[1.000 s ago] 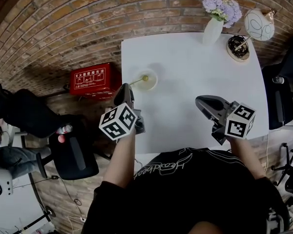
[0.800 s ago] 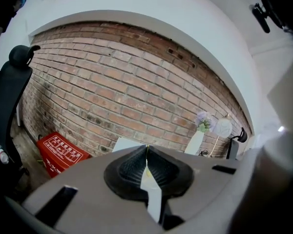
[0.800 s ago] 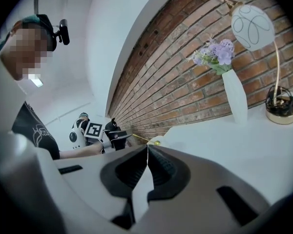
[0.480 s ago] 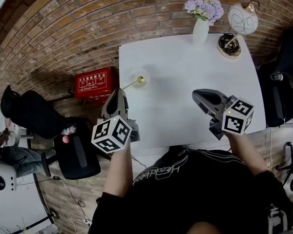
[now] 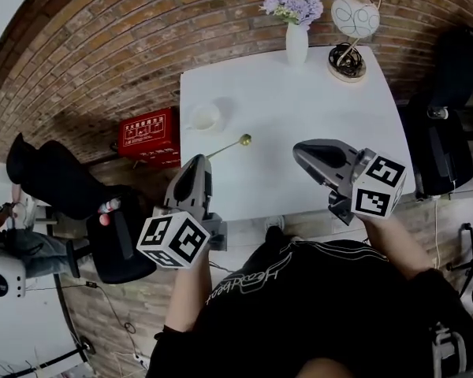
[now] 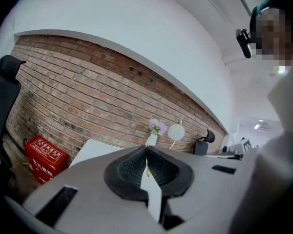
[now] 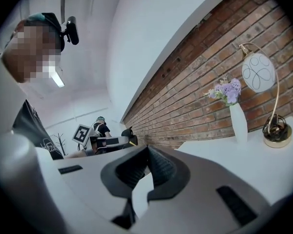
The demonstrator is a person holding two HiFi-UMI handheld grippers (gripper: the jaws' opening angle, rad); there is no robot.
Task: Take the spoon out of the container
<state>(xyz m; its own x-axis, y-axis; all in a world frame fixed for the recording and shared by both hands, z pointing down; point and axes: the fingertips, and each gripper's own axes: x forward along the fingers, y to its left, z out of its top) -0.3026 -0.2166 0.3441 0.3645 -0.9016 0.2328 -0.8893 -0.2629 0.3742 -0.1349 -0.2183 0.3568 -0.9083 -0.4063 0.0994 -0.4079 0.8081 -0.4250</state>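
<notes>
- Across the top of the head view, from 9 to 2 o'clock, a brick wall (image 5: 102, 46) is seen.
- A white table (image 5: 299, 101) is set against it, at 12 o'clock from the person.
- A black office chair (image 5: 55, 183) is seen at 9 o'clock, off the table's left edge.
- The left gripper (image 5: 201, 161) is held at the table's near left corner. In the left gripper view (image 6: 147, 151) its jaws are clenched on the thin handle of the spoon.
- The right gripper (image 5: 299, 150) is held over the table's near edge at 3 o'clock from the left one, well apart from it. In the right gripper view (image 7: 146, 150) its jaws are pressed together with nothing between them.
- A red box (image 5: 148, 135) is seen against the wall, just left of the table.
- A globe lamp (image 5: 353, 18) on a gold base is placed at the far right corner, at 1 o'clock.
- A white vase (image 5: 296, 44) of purple flowers is placed just left of the lamp.
- The container (image 5: 205, 119), a small white cup, is set near the table's left edge.
- The gold spoon (image 5: 230, 146) is outside the container, its bowl pointed to 2 o'clock from the left gripper, with the container apart from it at 10 o'clock.
</notes>
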